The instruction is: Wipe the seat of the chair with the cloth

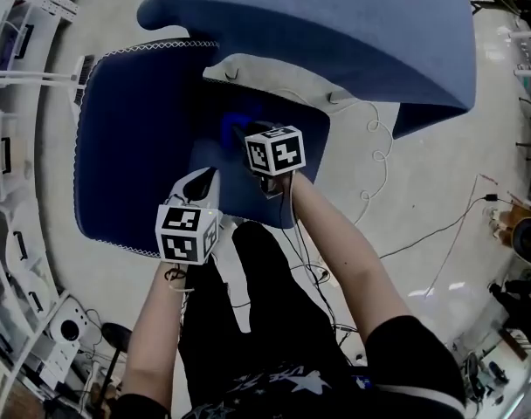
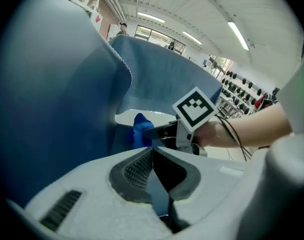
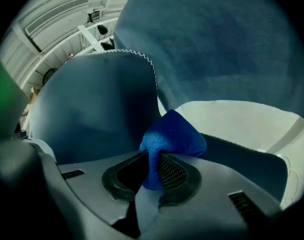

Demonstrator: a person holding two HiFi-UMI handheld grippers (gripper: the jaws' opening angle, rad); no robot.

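The chair has a dark blue seat [image 1: 134,147] with a white stitched edge and a lighter blue back [image 1: 335,24]. In the head view my right gripper [image 1: 248,133] is over the inner part of the seat, close to the back. It is shut on a bright blue cloth [image 3: 172,136], which bunches out past the jaws. From the left gripper view the cloth [image 2: 140,129] shows against the seat, with the right gripper [image 2: 159,133] behind it. My left gripper [image 1: 204,177] is over the seat's near edge, its jaws shut with nothing between them [image 2: 152,151].
A white part of the chair's shell [image 1: 274,77] shows between seat and back. Thin cables [image 1: 379,147] trail over the pale floor to the right. White racks [image 1: 12,77] stand along the left. The person's legs [image 1: 265,321] are right in front of the chair.
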